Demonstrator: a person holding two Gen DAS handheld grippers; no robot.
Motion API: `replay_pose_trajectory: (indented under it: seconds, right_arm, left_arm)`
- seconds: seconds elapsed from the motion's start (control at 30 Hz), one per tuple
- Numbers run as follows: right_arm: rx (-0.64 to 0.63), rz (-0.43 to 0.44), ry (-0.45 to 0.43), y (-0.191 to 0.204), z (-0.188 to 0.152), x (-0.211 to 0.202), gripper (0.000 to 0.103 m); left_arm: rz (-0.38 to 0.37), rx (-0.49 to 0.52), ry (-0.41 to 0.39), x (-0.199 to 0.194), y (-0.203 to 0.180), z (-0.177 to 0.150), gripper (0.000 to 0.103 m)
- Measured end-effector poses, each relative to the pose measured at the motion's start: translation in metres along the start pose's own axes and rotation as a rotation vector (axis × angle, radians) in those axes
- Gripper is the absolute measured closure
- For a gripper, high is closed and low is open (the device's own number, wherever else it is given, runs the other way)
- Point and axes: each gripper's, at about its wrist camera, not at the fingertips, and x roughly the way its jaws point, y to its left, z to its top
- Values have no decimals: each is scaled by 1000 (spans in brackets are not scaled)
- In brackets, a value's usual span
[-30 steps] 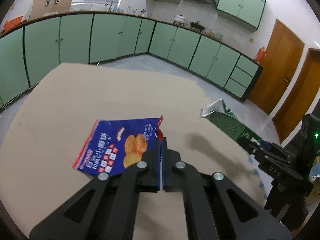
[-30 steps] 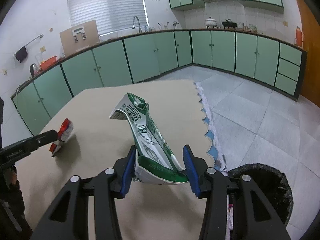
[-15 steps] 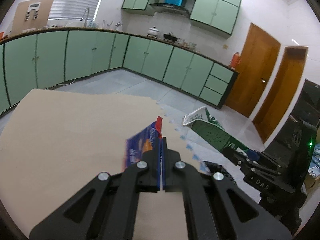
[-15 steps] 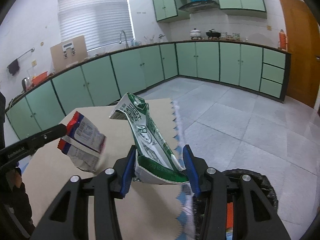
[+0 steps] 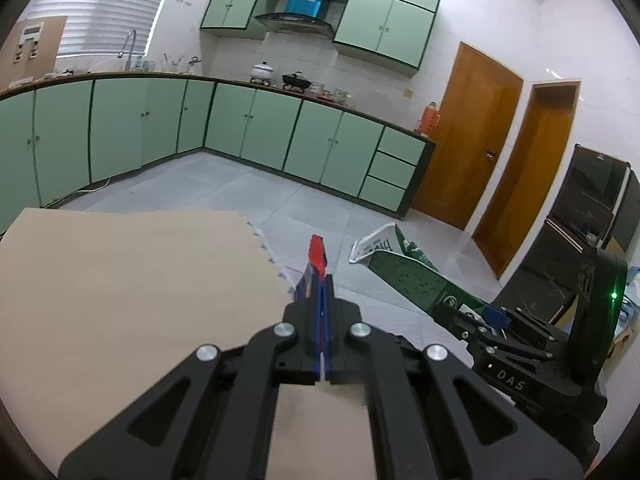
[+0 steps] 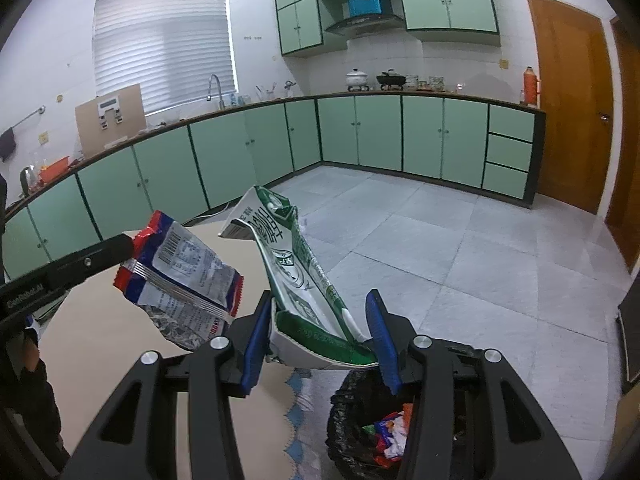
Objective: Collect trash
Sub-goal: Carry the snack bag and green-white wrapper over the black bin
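My left gripper [image 5: 323, 280] is shut on a blue and red snack wrapper [image 5: 316, 258], seen edge-on past the table's right edge. In the right wrist view the wrapper [image 6: 180, 280] hangs from the left gripper [image 6: 124, 249] in the air. My right gripper [image 6: 320, 312] is shut on a flattened green and white milk carton [image 6: 296, 268], held above a black-lined trash bin [image 6: 372, 432] on the floor. The carton [image 5: 404, 276] and right gripper also show at the right of the left wrist view.
The beige table [image 5: 120, 300] has a scalloped blue-white cloth edge [image 6: 298, 400] beside the bin, which holds several wrappers. Green kitchen cabinets [image 6: 360, 136] line the walls across a grey tiled floor. Wooden doors [image 5: 480, 144] stand at the right.
My left gripper lifted the snack wrapper off the table and carried it right, past the table edge. My right gripper carried the carton right, over the bin.
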Motion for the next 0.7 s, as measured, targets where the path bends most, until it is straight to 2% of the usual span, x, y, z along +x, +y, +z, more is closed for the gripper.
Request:
replay_pose_trajectory:
  seconds: [0.4, 0.7]
  right_arm:
    - [23, -56, -29, -17, -2, -23, 57]
    - [73, -134, -31, -58, -16, -44, 57]
  left_arm:
    - [-41, 49, 3, 5, -33, -3, 103]
    - [-111, 92, 29, 33, -70, -11, 103]
